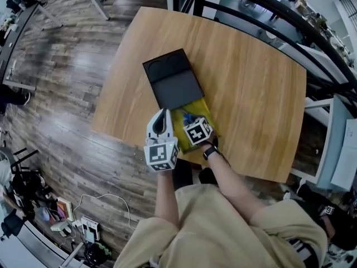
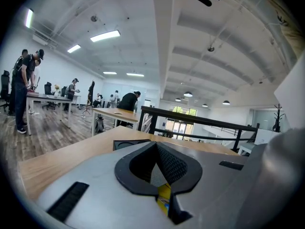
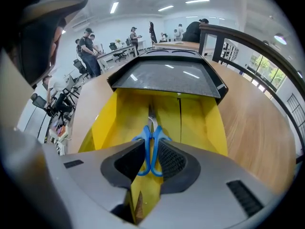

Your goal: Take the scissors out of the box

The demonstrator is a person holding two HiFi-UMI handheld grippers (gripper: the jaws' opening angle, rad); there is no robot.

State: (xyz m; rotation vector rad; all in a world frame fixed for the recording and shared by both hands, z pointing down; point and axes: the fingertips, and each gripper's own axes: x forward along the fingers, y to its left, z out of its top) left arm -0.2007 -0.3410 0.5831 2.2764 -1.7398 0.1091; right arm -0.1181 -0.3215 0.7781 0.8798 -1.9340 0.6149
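A yellow box (image 3: 195,123) lies open on the wooden table (image 1: 251,82), its black lid (image 3: 167,78) folded back at the far end. Blue-handled scissors (image 3: 151,132) lie lengthwise on the box floor, blades pointing at the lid; in the head view only a bit of blue (image 1: 187,117) shows. My right gripper (image 3: 151,149) reaches steeply down into the box, and its pads press on the two blue handle loops from either side. My left gripper (image 1: 162,116) hovers nearly level beside the box's left edge with its fingertips together (image 2: 155,144). A sliver of yellow shows in its slit.
The box sits near the table's front edge (image 1: 167,149), close to my body. A black railing (image 1: 268,10) runs behind the table. People stand at desks (image 2: 47,97) far off to the left. Cables and bags (image 1: 33,200) lie on the floor at lower left.
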